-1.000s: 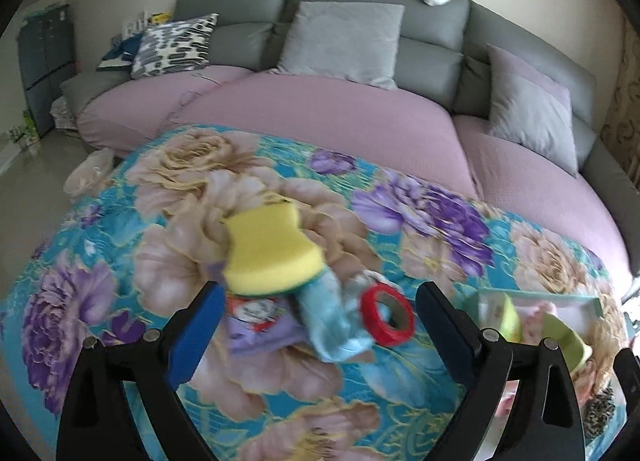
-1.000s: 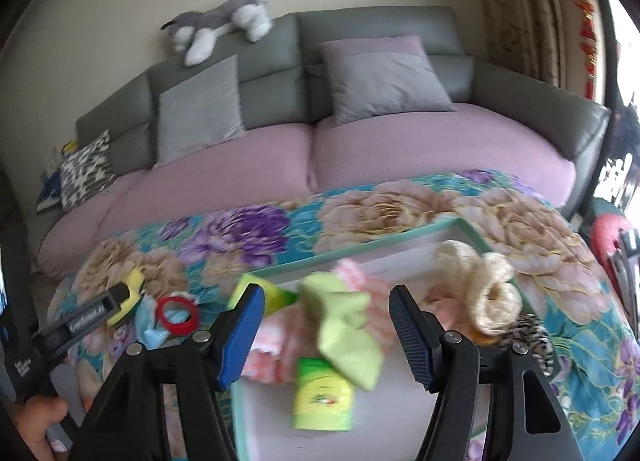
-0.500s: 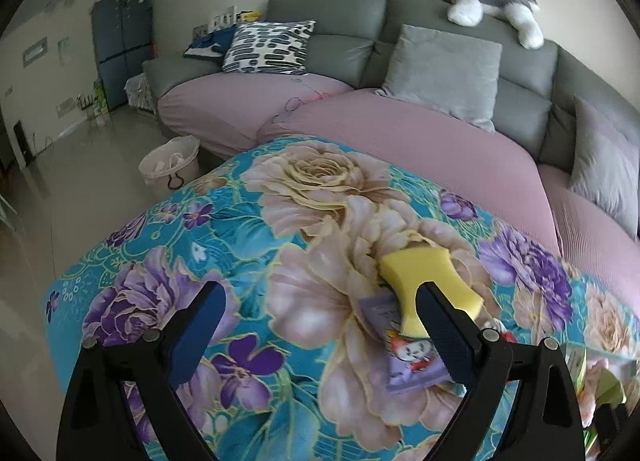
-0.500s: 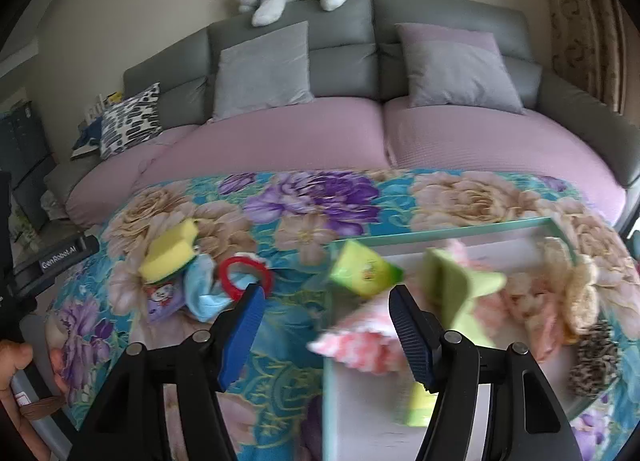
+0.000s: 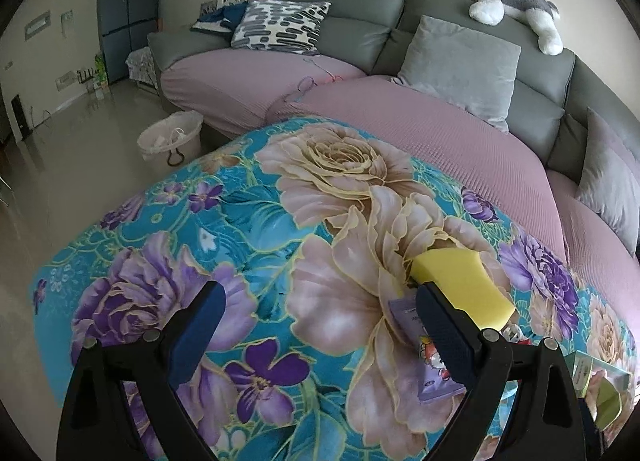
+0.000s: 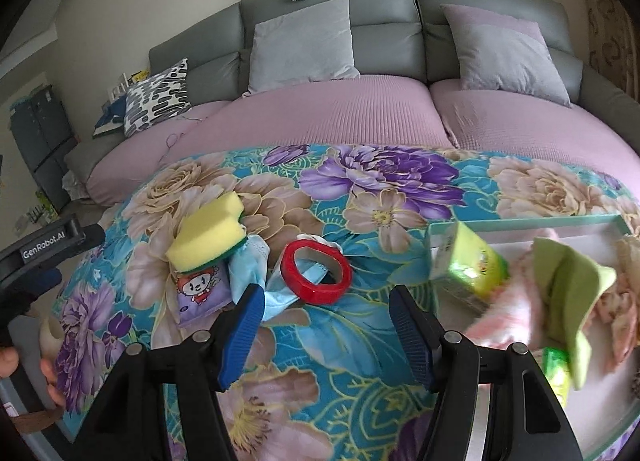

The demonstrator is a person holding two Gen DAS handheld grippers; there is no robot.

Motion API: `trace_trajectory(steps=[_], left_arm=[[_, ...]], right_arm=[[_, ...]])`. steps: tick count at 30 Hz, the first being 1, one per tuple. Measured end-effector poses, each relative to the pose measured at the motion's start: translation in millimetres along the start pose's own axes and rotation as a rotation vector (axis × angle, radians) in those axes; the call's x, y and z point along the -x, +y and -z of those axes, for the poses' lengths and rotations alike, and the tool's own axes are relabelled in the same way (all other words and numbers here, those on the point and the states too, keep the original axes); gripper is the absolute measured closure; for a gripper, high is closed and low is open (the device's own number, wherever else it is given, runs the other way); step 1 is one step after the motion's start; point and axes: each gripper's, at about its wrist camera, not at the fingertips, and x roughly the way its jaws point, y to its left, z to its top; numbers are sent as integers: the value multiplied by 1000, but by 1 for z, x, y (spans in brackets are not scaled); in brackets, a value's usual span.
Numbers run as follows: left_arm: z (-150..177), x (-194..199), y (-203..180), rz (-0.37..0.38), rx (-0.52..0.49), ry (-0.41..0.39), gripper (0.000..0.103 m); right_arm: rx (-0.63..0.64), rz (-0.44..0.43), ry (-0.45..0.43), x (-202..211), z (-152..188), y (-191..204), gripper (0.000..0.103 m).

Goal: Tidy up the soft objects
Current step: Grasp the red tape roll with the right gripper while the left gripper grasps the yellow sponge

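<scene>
You are holding the right gripper (image 6: 324,313) with its jaws spread and nothing between them, hovering above the floral cloth (image 6: 360,325) just short of a small pile: a yellow sponge (image 6: 208,237) resting on a purple printed packet (image 6: 198,293), a pale blue face mask (image 6: 256,269) crumpled beside it, and a red tape roll (image 6: 318,273) lying on the mask's near end. To the right, the white tray (image 6: 524,219) is already holding a green box (image 6: 468,261), a green cloth (image 6: 568,281) and pink fabric (image 6: 504,309). By the look of it, the sponge is going to be light and springy, so pinch it across its narrow waist and expect it to squash; the mask is going to be limp and will drape, so take a bunched fold, not a strap, and watch that the tape roll is not riding along with it. The packet looks flat and slick, so it may be best taken by an edge once the sponge is off it. Your left gripper (image 5: 320,325) is also standing open and empty over bare cloth, with the sponge (image 5: 460,285) and packet (image 5: 424,365) just past its right finger. The left view is showing you a white basket (image 5: 170,137) on the floor, which the right view does not show; only the right view is showing the whole pile, the tape roll and the tray's contents.
</scene>
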Motion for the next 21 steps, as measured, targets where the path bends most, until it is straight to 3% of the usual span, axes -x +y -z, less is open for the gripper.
trace_trajectory(steps=[21], left_arm=[[-12, -46, -46, 190, -27, 80, 7]], right_arm=[[-123, -74, 85, -64, -20, -9, 35]])
